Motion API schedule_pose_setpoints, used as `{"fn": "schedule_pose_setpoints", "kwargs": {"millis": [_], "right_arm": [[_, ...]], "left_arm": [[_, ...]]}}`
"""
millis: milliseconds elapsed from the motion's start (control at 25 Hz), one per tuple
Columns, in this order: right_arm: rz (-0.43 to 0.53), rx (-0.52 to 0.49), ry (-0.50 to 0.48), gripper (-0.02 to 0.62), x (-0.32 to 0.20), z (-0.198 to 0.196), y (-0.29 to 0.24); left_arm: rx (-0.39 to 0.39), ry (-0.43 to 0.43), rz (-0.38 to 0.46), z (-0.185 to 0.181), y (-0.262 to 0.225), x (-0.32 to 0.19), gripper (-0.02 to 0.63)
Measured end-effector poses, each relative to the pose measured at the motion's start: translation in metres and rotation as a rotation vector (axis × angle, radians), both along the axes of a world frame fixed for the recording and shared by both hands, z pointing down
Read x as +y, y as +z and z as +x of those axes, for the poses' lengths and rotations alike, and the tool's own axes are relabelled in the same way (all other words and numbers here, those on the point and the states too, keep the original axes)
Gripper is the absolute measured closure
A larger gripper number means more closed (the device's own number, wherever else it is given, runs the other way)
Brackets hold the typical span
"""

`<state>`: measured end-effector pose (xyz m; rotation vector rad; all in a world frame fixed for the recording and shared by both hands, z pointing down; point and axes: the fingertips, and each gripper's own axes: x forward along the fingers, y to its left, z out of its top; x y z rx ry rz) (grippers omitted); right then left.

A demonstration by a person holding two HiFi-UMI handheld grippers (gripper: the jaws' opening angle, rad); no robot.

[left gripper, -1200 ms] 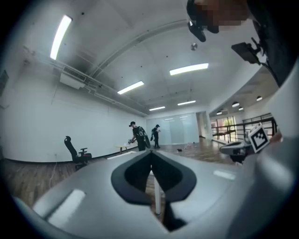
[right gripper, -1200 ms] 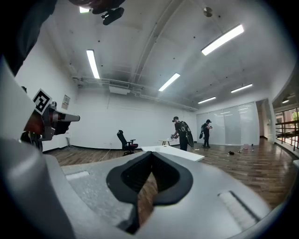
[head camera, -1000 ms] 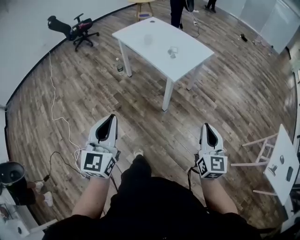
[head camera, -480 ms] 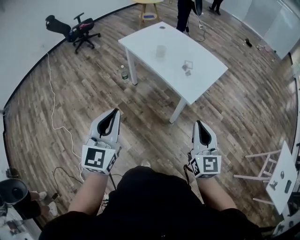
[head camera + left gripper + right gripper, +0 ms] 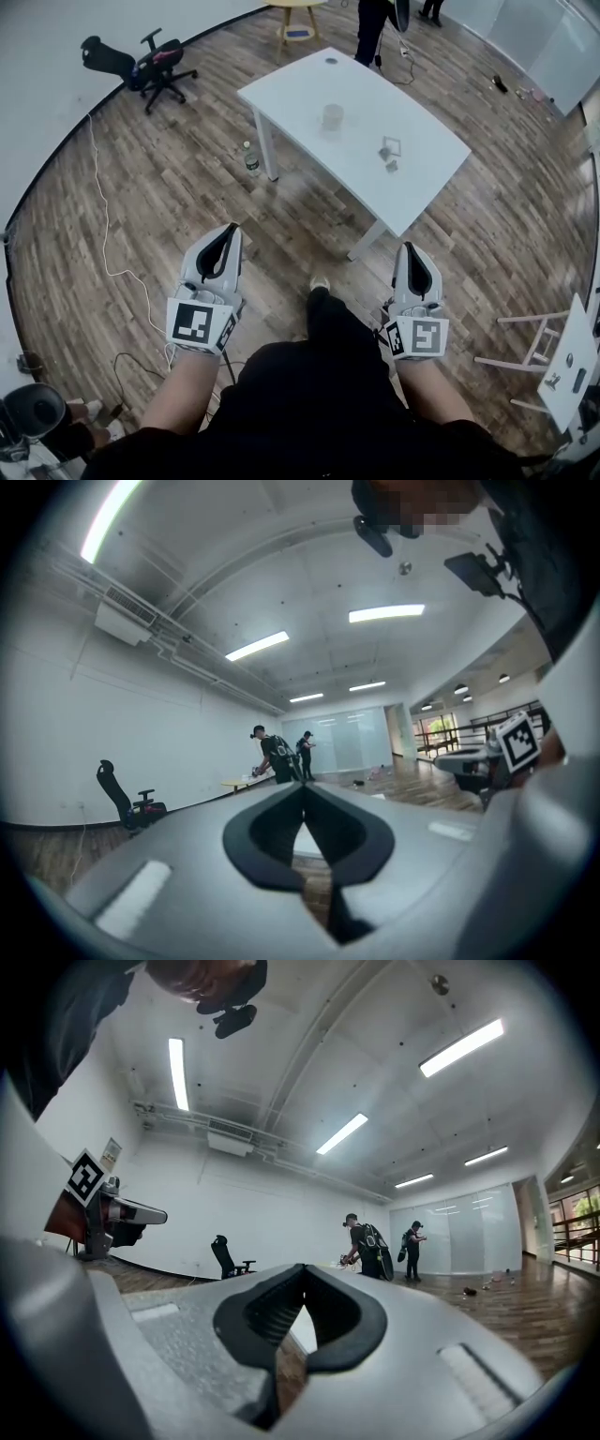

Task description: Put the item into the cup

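Observation:
A white table (image 5: 427,192) stands ahead on the wooden floor. On it is a clear cup (image 5: 332,117), and to its right lie a small square piece (image 5: 391,147) and a little grey item (image 5: 392,166). My left gripper (image 5: 228,232) and right gripper (image 5: 413,251) are held level in front of my body, well short of the table. Both are shut with nothing in them. In the left gripper view the jaw tips (image 5: 302,785) meet, and in the right gripper view the tips (image 5: 304,1269) meet too.
A black office chair (image 5: 141,66) stands far left. A bottle (image 5: 250,161) sits on the floor by a table leg, and a white cable (image 5: 103,216) trails across the boards. A person (image 5: 373,28) stands beyond the table near a round wooden table (image 5: 298,11). A white stand (image 5: 572,361) is at right.
The table with the cup has come nearer and shifted right in the head view as I walk toward it. Both grippers stay shut and keep their pose ahead of me.

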<state>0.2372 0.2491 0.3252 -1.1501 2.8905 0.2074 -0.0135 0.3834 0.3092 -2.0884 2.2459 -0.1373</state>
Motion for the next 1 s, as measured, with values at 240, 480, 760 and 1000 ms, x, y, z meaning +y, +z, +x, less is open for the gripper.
{"fn": "schedule_pose_setpoints", "kwargs": {"millis": [240,480,760,1000], "right_arm": [[-0.003,-0.007,-0.036,0.594,-0.043,-0.046,0.007],[-0.002,-0.018,-0.102,0.594,-0.099,-0.115,0.004],[-0.003,-0.007,-0.113,0.594,-0.186,-0.173,-0.003],[0.011,0.018,-0.101,0.594,-0.256,-0.203,-0.004]], "left_arm": [[0.031,-0.028,-0.039,-0.042,0.008,-0.033,0.611],[0.027,-0.080,-0.047,-0.097,0.000,-0.075,0.611],[0.063,-0.123,-0.110,-0.165,0.004,-0.158,0.611],[0.030,-0.058,-0.037,-0.192,-0.023,-0.249,0.611]]}}
